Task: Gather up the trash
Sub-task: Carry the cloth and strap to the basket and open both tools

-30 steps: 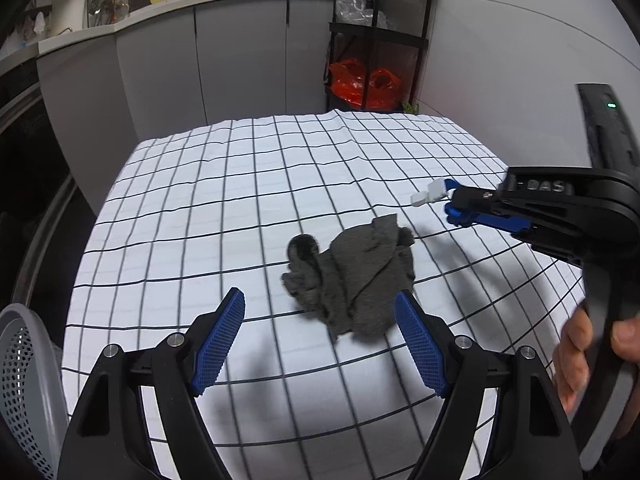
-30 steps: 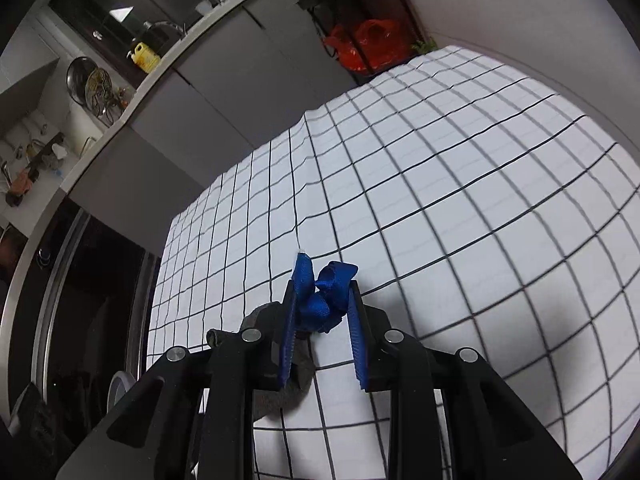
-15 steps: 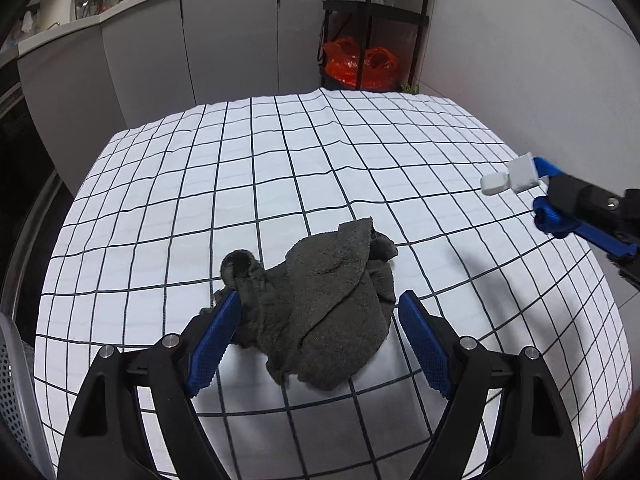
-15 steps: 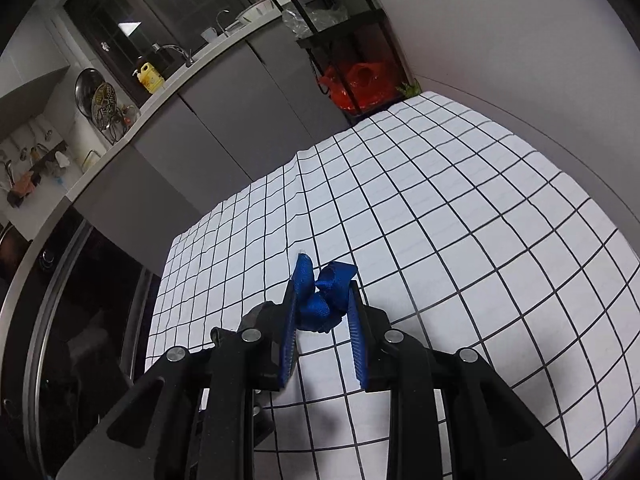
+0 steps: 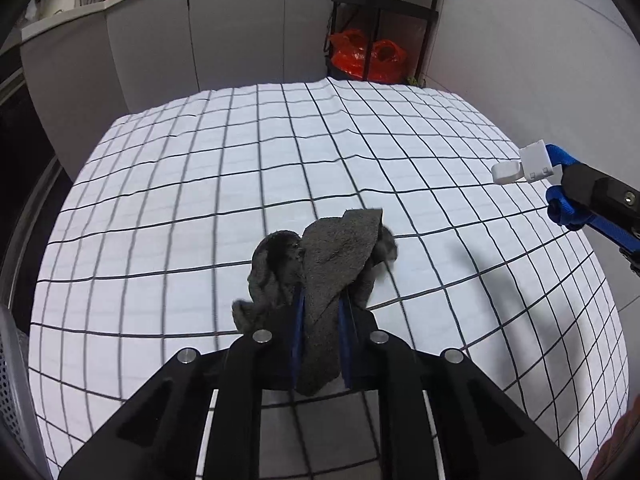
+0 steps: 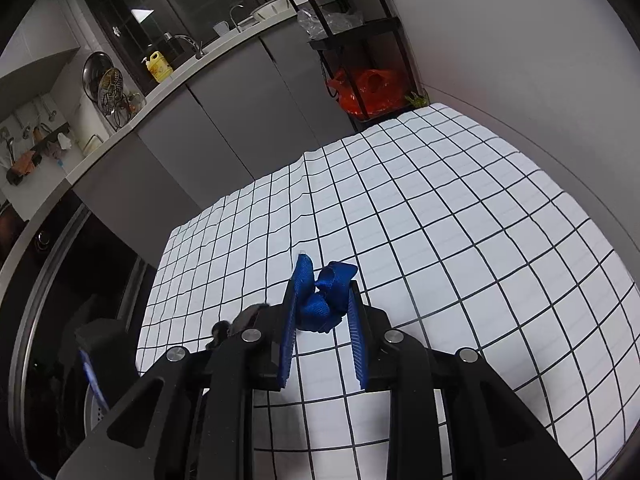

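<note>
Grey rag (image 5: 320, 276) bunched between my left gripper (image 5: 320, 320) fingers near the bench's near edge; loose folds may slip free. Right gripper (image 6: 322, 312) pinches blue strap (image 6: 320, 300).

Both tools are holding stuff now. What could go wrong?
The gray rag is pinched in the left tool only through its middle, with loose folds hanging out, so it might slip or snag. The blue strap in the right tool dangles a white clip that could catch on the checkered cloth.
</note>
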A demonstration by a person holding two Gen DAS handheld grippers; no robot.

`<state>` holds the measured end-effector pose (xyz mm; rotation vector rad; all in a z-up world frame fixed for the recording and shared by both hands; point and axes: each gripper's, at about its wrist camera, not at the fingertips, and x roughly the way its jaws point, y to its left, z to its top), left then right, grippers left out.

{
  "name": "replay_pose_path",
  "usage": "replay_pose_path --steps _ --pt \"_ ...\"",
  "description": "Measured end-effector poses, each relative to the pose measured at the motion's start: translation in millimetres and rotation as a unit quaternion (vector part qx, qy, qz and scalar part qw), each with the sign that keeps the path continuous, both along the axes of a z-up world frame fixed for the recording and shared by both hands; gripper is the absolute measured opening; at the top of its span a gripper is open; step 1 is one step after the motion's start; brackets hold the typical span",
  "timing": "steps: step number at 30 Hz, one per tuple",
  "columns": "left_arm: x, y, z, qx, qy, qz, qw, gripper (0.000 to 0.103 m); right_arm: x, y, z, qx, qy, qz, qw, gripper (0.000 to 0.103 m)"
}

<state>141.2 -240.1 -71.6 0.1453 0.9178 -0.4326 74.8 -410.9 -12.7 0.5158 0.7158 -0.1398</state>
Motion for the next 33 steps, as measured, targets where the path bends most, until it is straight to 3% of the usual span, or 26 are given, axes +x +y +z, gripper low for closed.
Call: replay_pose_path --steps 10,22,33 --pt "-23 79 41 0.01 -0.049 0.043 0.9978 0.014 5 48 19 -0.056 -0.016 0.041 0.997 0.023" --pt "-54 179 92 0.018 -0.095 0.11 0.9893 0.014 6 149 41 -0.095 -0.04 0.129 0.986 0.023" --pt "-71 271 94 0.045 -0.105 0.19 0.9751 0.014 10 248 38 -0.091 -0.048 0.216 0.971 0.023"
